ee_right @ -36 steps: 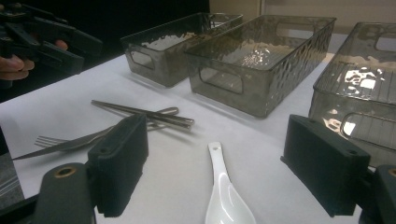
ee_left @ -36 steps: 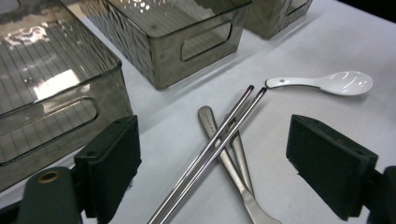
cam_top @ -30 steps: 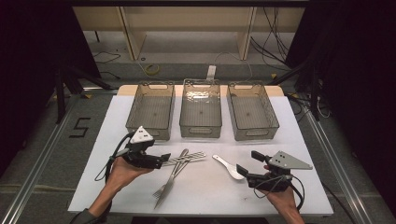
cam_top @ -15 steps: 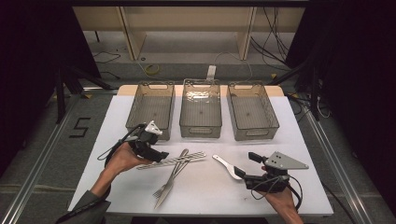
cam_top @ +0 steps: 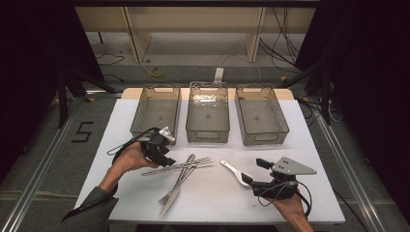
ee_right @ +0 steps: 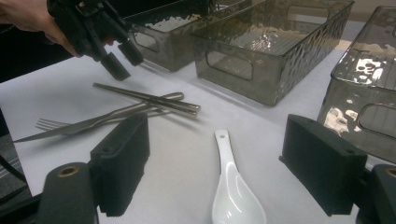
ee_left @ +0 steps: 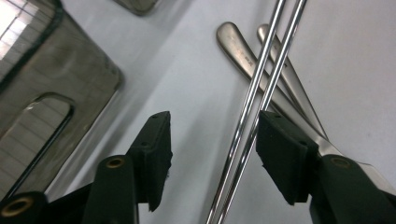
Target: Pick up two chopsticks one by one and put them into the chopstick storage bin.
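A pair of metal chopsticks (cam_top: 179,166) lies across a fork and a knife (cam_top: 170,194) on the white table (cam_top: 121,135). My left gripper (cam_top: 163,158) points down over the chopsticks' left end. In the left gripper view its jaws (ee_left: 212,149) have just been closing and straddle the chopsticks (ee_left: 245,135); the left pad stands apart from them, so the gripper is open. My right gripper (cam_top: 255,171) stands open around a white spoon (cam_top: 234,170) that lies on the table. The right gripper view has the spoon (ee_right: 231,186) between wide jaws.
Three clear grey bins stand in a row behind the cutlery: left (cam_top: 157,113), middle (cam_top: 208,133), right (cam_top: 279,121). Two cutlery handles (ee_left: 233,42) lie under the chopsticks. The table's front edge runs just below both hands.
My left hand shifted up the picture and tipped its gripper down over the chopsticks' left end, and its jaws narrowed around them. The right gripper kept still.
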